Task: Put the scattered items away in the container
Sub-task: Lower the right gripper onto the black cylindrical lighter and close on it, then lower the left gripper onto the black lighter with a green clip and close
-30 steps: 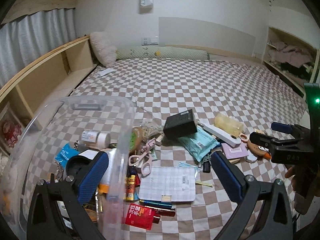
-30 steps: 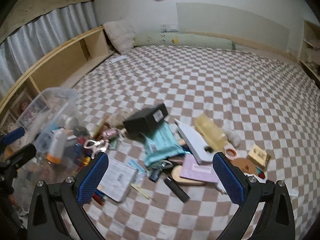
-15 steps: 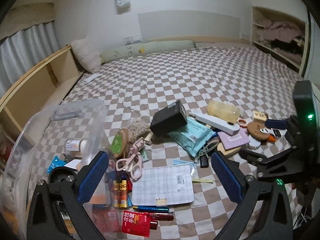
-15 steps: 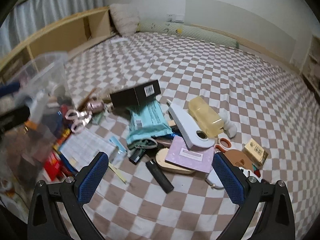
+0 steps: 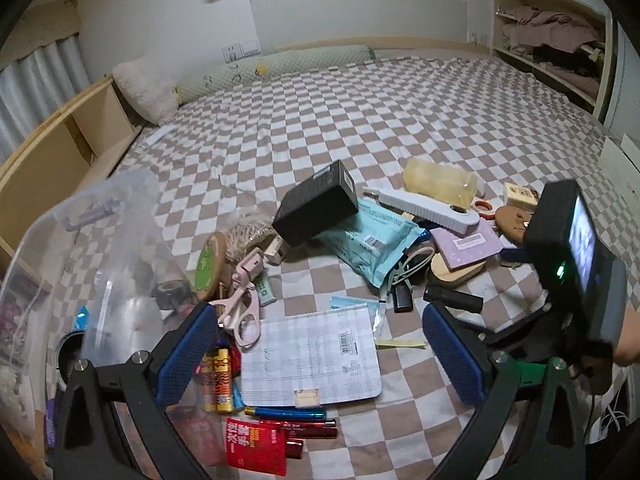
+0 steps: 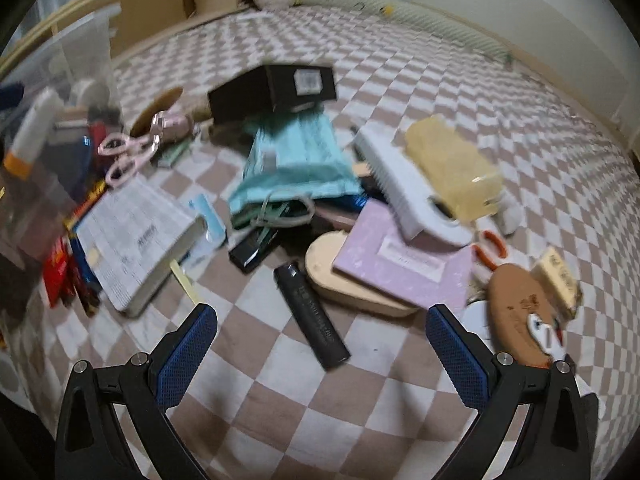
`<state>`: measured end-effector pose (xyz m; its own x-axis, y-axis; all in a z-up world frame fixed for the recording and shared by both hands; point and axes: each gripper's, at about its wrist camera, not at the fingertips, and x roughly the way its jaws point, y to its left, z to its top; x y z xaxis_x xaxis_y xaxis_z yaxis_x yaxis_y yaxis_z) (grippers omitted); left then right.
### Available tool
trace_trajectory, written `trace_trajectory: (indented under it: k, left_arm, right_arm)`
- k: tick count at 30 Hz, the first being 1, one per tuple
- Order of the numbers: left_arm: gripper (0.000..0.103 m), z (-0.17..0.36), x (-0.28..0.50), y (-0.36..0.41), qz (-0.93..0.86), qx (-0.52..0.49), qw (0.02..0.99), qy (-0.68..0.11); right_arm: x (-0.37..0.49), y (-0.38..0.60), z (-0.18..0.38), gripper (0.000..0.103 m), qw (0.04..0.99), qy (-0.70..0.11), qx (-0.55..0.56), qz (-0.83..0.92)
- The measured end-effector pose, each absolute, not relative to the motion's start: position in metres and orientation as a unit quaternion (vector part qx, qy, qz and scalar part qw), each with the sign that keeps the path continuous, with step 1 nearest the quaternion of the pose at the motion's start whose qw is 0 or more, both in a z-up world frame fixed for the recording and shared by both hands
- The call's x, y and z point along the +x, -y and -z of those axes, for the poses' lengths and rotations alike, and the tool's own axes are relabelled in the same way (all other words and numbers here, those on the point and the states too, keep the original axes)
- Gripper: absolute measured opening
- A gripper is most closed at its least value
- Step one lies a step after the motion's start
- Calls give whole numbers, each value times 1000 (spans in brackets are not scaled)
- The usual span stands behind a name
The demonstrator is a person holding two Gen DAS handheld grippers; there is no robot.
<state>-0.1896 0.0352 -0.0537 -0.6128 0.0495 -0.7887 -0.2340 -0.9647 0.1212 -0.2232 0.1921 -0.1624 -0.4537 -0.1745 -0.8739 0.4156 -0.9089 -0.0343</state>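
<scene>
Scattered items lie on a checkered bedspread: a black box, a teal packet, a white grid notebook, pink scissors and a black cylinder. A clear plastic container holding several items stands at the left. My left gripper is open above the notebook. My right gripper is open and empty, low over the black cylinder. The right gripper's body shows in the left wrist view.
A lilac booklet on a wooden oval, a white brush, a yellow translucent box and a brown bear tag lie at the right. Red packets and pens lie near the front. A wooden shelf runs along the left.
The right gripper has dropped lower and closer to the pile, toward the black cylinder. The left gripper has swung right, off the container and over the notebook. Both stay open.
</scene>
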Motion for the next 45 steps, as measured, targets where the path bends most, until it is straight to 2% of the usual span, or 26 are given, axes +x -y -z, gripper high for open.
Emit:
trace_trajectory:
  k: [5, 8, 13, 19, 21, 22, 28, 30, 32, 39, 41, 45]
  left_arm:
    - [103, 69, -205, -42, -879, -461, 82, -92]
    - [103, 79, -211, -47, -873, -471, 83, -92]
    - [103, 95, -214, -57, -863, -486, 93, -106]
    - [103, 109, -214, -66, -856, -491, 98, -130]
    - [103, 112, -213, -67, -854, -492, 101, -135]
    - [103, 113, -213, -67, -854, -491, 102, -137]
    - [103, 119, -216, -74, -853, -488, 107, -150]
    - [100, 124, -218, -79, -850, -489, 111, -161]
    - [99, 128, -220, -85, -847, -491, 119, -166]
    - [99, 150, -230, -104, -832, -508, 144, -169]
    - [89, 157, -233, -109, -829, -510, 148, -176]
    - [83, 174, -242, -115, -816, -532, 154, -169]
  right_arm:
    - [-227, -186, 178, 103, 194, -136, 500, 833]
    - [-230, -185, 184, 92, 201, -141, 501, 830]
    - [-225, -188, 186, 92, 208, -140, 490, 835]
    - [-219, -196, 185, 82, 205, -137, 481, 841]
    - [-219, -198, 188, 69, 205, -126, 491, 837]
    - [-221, -198, 193, 51, 210, -110, 509, 828]
    - [-215, -193, 199, 43, 205, -117, 509, 828]
    - [-214, -195, 198, 27, 205, -106, 509, 829]
    - [-212, -197, 197, 21, 206, -97, 508, 831]
    - [-210, -211, 198, 20, 230, -71, 515, 822]
    - [-210, -213, 199, 20, 239, -64, 519, 818]
    - [-205, -227, 201, 20, 251, -27, 532, 809]
